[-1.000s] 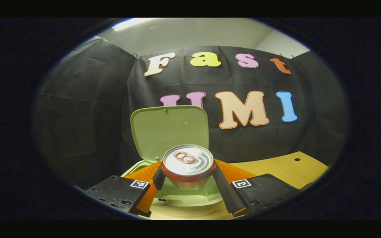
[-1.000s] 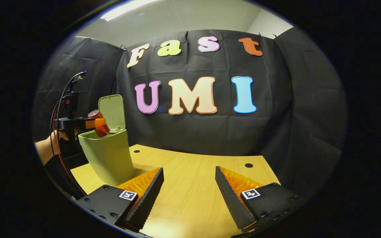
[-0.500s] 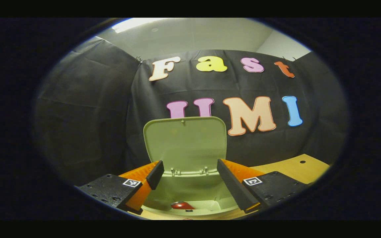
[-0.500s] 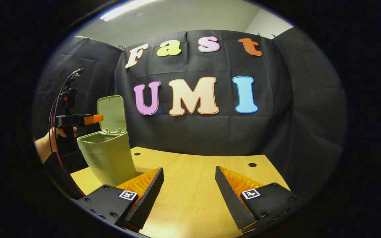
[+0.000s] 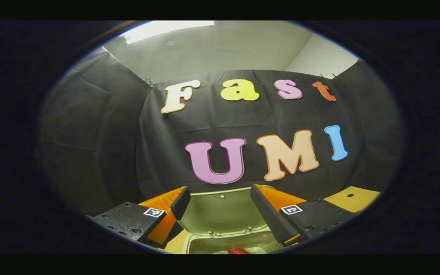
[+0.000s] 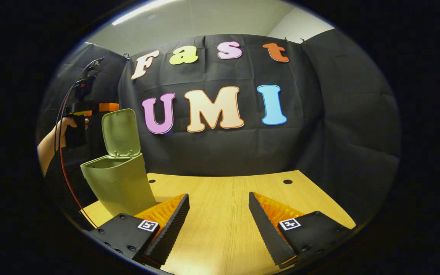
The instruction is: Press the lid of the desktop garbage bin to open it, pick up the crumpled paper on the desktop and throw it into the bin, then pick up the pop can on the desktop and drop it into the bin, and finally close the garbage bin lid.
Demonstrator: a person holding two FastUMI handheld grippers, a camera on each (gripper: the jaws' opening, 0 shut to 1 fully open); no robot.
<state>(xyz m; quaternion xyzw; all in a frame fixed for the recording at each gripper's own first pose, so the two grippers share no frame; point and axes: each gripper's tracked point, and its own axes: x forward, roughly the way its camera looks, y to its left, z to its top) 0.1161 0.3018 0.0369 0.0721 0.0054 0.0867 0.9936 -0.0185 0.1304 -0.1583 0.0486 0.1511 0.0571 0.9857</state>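
The green bin point(image 6: 118, 185) stands at the table's left with its lid point(image 6: 120, 131) tilted up. In the left gripper view the raised lid point(image 5: 220, 210) sits between the fingers of my left gripper point(image 5: 218, 200), which is open and empty, and a red sliver of the pop can point(image 5: 237, 251) lies inside the bin below. From the right gripper view, that left gripper point(image 6: 103, 107) hangs above and behind the lid's top edge, held by a hand point(image 6: 65, 128). My right gripper point(image 6: 219, 204) is open and empty low over the table.
The wooden table point(image 6: 224, 206) has small round holes near its back edge, and one corner of it point(image 5: 351, 198) lies to the right of the bin. Black cloth walls close the booth behind and at both sides. A red cable hangs from the left gripper.
The left gripper let go of the pop can, which dropped into the bin. It then rose above the lid's top edge, staying open. The right gripper barely moved.
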